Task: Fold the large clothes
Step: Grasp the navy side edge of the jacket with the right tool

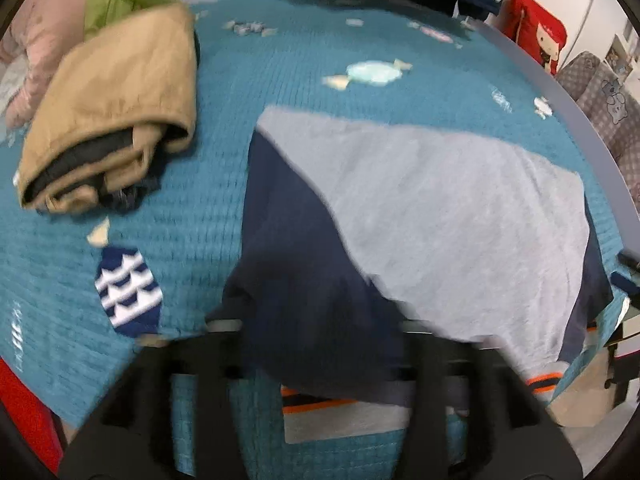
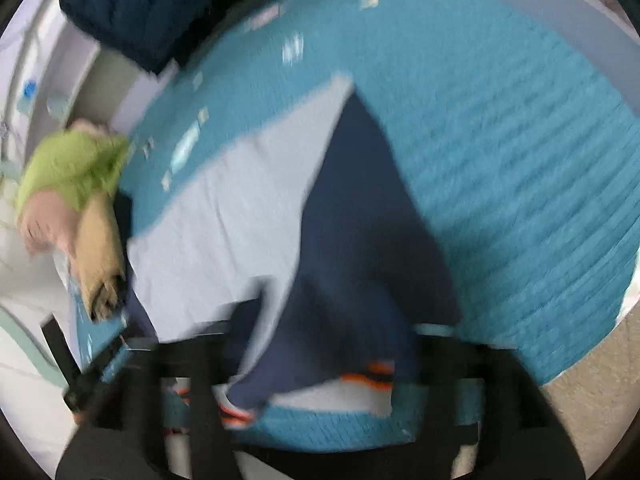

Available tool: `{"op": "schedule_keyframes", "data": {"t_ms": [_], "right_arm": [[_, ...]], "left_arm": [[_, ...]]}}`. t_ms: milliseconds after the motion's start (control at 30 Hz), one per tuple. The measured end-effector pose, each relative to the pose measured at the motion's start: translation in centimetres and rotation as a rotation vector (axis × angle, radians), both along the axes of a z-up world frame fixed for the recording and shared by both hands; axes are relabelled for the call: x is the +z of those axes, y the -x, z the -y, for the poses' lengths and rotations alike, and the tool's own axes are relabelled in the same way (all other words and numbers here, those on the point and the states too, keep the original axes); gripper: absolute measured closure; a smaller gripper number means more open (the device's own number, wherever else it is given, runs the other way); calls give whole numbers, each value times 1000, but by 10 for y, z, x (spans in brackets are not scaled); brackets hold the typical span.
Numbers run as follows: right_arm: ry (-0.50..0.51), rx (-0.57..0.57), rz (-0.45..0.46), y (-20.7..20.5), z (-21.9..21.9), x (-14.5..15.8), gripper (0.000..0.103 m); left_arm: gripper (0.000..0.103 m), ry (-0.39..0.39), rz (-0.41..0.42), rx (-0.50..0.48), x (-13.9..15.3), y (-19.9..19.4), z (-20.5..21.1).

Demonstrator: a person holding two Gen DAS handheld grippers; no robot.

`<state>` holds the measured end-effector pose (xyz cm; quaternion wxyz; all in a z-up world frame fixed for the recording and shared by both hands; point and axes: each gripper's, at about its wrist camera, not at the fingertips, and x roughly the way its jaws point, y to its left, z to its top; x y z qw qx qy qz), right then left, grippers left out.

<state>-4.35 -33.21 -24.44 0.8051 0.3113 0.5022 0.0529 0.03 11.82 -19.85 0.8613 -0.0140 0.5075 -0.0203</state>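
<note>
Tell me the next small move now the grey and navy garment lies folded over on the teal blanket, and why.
Probably draw both grippers back clear. The left gripper and right gripper stand open, with the grey and navy garment lying loose between their fingers on the teal blanket, so lifting straight up could snag it.

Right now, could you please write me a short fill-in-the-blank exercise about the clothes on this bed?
1. The grey and navy garment lies on a bedspread whose colour is ____.
2. The folded garment at the left of the left wrist view is ____ in colour.
3. The grey and navy garment's striped cuffs carry bands of ____.
4. The tongs of the left gripper and of the right gripper stand ____.

Missing words: teal; tan; orange; open
</note>
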Motion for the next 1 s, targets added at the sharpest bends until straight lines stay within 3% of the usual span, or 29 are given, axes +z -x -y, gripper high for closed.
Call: {"op": "schedule_keyframes", "data": {"t_ms": [167, 300, 433, 533, 600, 833, 933, 1000], "right_arm": [[-107, 16, -21, -15, 30, -16, 24], [-278, 9, -94, -18, 45, -60, 24], [-376, 7, -73, -11, 52, -66, 25], [-585, 9, -96, -1, 63, -69, 29], [-506, 12, -139, 3, 69, -67, 37], [-435, -4, -253, 20, 78, -55, 38], [-368, -26, -354, 32, 84, -62, 38], [-443, -11, -331, 33, 82, -66, 36]], "left_arm": [[36, 3, 31, -44, 14, -8, 16], [34, 2, 36, -71, 16, -13, 27], [31, 14, 30, -73, 14, -18, 36], [30, 16, 24, -66, 12, -17, 38], [30, 20, 23, -60, 11, -17, 37], [28, 4, 15, -16, 9, -17, 29], [27, 10, 18, 8, 9, -17, 24], [27, 17, 16, 14, 9, -18, 22]]}}
